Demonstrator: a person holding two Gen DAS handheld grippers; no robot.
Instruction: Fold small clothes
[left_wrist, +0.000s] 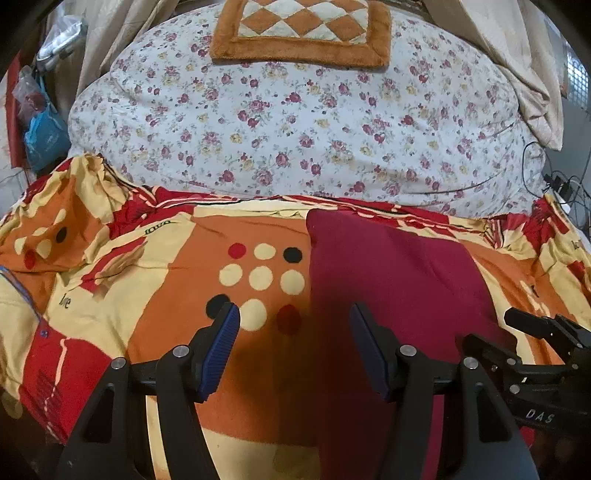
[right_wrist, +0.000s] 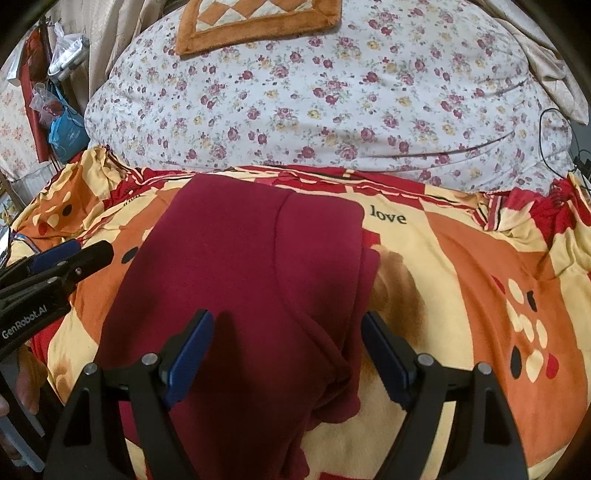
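Left wrist view: the left gripper hovers with jaws spread wide and empty over the orange, cream and red patterned bedsheet; the dark maroon cloth garment lies at two o'clock.

Right wrist view: the right gripper also gapes empty, the maroon garment spread at twelve o'clock, partly folded by the look of it. Next likely calls for pinching a near edge. No containers show.

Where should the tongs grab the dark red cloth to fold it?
Probably the near right corner of the dark red cloth, coming from the right. There its edge lies bunched over the bedsheet, giving the open right tongs something to pinch.
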